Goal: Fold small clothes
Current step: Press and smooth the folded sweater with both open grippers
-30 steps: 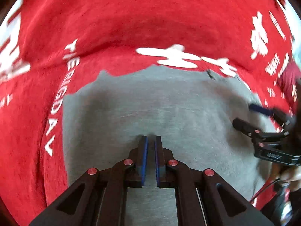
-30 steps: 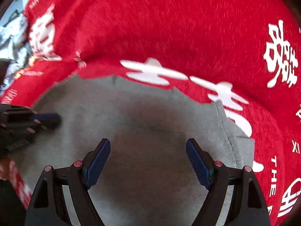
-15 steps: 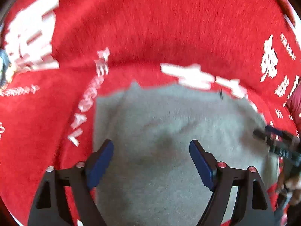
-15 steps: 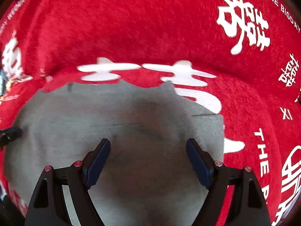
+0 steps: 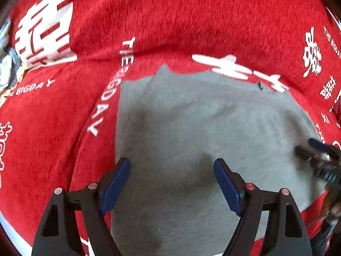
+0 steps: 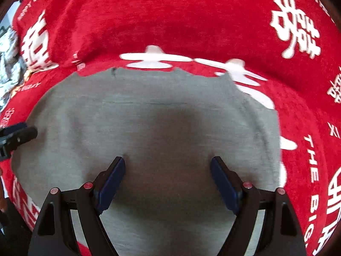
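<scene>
A small grey garment (image 5: 202,128) lies flat on a red cloth with white lettering; it also shows in the right wrist view (image 6: 149,117). My left gripper (image 5: 171,170) is open and empty, hovering over the garment's near left part. My right gripper (image 6: 167,168) is open and empty over the garment's near middle. The right gripper's tips show at the right edge of the left wrist view (image 5: 315,153). The left gripper's tips show at the left edge of the right wrist view (image 6: 19,134).
The red cloth (image 5: 170,21) covers the whole surface around the garment, also in the right wrist view (image 6: 191,21). A patterned light item (image 5: 6,64) sits at the far left edge, also seen in the right wrist view (image 6: 8,64).
My left gripper opened from shut and let go of the garment, then drew back. The right gripper stayed open and shifted over the garment, which now lies flat.
</scene>
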`<state>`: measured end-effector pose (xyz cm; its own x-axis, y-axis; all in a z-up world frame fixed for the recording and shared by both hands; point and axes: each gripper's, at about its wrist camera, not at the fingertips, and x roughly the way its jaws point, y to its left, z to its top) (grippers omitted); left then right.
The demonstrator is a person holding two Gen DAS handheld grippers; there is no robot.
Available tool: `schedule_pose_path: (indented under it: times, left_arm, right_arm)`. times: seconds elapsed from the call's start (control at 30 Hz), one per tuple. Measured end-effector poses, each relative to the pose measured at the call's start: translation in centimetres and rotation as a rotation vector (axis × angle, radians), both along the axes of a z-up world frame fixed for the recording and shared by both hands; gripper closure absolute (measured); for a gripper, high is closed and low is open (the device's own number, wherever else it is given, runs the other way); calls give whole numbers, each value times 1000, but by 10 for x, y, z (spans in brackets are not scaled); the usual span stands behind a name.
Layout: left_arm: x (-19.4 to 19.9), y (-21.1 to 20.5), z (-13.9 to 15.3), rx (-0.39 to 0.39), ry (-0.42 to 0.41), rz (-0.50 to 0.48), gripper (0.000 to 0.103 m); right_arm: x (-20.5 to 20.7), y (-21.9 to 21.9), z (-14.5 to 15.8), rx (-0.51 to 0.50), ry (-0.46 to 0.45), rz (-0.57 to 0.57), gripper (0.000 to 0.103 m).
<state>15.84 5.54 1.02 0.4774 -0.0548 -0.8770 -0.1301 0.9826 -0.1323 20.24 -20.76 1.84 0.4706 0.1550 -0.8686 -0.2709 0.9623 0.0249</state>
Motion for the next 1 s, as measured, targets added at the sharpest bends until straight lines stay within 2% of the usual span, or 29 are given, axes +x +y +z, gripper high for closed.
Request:
schedule_pose_path:
  times: [0.13,0.2,0.3,0.5,0.6,0.7,0.8,0.83,0.87,0.9,0.93,1.0]
  left_arm:
    - [-6,-9,0,63,-10,-28,21]
    - [-9,-10,5,64,-19,-18,21]
    - [-17,-9,15,41,-42,10,21]
    - [-35,-10,21,4,-54,57,21]
    - [-39,-11,14,6,-24,81,21]
    - [-39,-9,0,-12,39,91,21]
    - [-46,-7,-3,-48,-12,111,21]
    - [-48,-5,-5,-67,-20,124,17]
    - [-48,-5,-6,-90,-21,115,6]
    - [-48,-7,-8,-114,-21,90,1]
    - [-47,-10,-9,-100,-14,73,1]
    - [-44,-22,-13,-10,5,23,1]
  right_arm:
    - [4,-32,5,3,6,-73,18]
    - [4,-42,10,-17,7,-110,18]
    - [-7,-45,25,8,-16,-122,18]
    - [-44,-3,37,19,-47,20,18]
    - [-58,22,22,13,-12,91,18]
    - [-63,29,3,-8,30,104,18]
    - [-65,21,-2,-3,11,103,18]
    - [-64,17,-2,-8,14,96,18]
    - [-61,12,-2,-8,14,86,18]
    - [-59,8,-2,-8,14,74,18]
    - [-56,1,-2,-8,17,54,18]
    - [-52,-11,-3,7,22,30,18]
